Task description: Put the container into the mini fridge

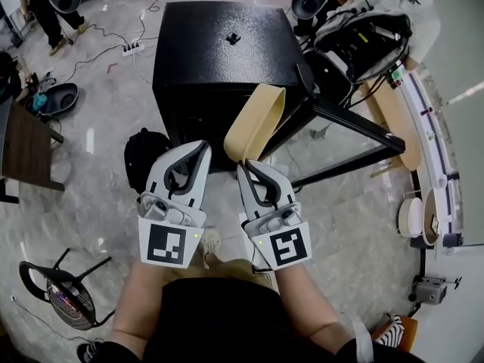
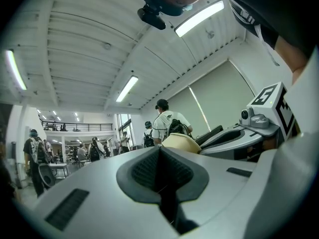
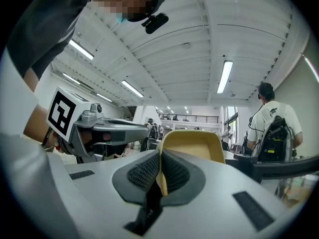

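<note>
Container, tan, was pinched by its rim in the right gripper at frame centre, before the open mini fridge, seemingly mid-carry and needing guiding inside; the left gripper was pressed together, empty.

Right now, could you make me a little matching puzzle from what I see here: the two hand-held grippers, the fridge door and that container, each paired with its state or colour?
Things:
1. left gripper
2. right gripper
3. mini fridge door
4. container

States or colours:
A. swung open
B. jaws together, nothing between them
C. cream-coloured
D. jaws clamped on a rim

Pairs: 1-B, 2-D, 3-A, 4-C.
</note>
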{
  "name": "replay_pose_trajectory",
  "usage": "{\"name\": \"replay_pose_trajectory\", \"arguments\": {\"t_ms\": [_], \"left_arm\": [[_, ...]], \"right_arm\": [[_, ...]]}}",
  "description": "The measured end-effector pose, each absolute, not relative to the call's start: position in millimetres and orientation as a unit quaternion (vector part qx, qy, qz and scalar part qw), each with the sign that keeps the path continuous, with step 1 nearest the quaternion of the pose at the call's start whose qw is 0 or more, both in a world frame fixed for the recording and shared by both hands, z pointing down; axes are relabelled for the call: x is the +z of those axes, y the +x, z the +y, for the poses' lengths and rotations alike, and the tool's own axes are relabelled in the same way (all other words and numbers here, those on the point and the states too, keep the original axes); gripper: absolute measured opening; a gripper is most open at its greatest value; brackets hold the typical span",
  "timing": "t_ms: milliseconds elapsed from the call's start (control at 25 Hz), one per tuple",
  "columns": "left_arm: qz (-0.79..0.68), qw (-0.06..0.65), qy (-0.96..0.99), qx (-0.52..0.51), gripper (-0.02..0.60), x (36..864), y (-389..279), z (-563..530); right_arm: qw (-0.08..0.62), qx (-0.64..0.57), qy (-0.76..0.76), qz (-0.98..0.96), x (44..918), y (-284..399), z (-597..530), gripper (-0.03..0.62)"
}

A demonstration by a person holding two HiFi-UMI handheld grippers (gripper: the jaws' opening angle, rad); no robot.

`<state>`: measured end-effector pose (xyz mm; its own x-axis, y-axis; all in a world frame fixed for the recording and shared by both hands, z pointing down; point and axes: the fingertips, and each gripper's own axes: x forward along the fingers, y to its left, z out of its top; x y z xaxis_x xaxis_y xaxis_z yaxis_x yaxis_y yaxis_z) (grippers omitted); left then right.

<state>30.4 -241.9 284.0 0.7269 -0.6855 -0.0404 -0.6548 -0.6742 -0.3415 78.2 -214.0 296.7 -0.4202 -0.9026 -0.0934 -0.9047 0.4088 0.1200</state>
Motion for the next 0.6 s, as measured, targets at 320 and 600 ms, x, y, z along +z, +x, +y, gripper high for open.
{"name": "replay_pose_trajectory", "arguments": {"t_ms": [320, 600], "left_arm": [[0.351, 0.164, -0.921, -0.039, 0.023, 276, 9, -250], [0.327, 0.164, -0.93, -0.041, 0.023, 279, 2, -249]], "right_arm": [[-0.022, 0.082, -0.535, 0.841, 289, 49, -221, 0.041], [-0.044, 0.082, -0.539, 0.837, 293, 36, -221, 0.041]]}}
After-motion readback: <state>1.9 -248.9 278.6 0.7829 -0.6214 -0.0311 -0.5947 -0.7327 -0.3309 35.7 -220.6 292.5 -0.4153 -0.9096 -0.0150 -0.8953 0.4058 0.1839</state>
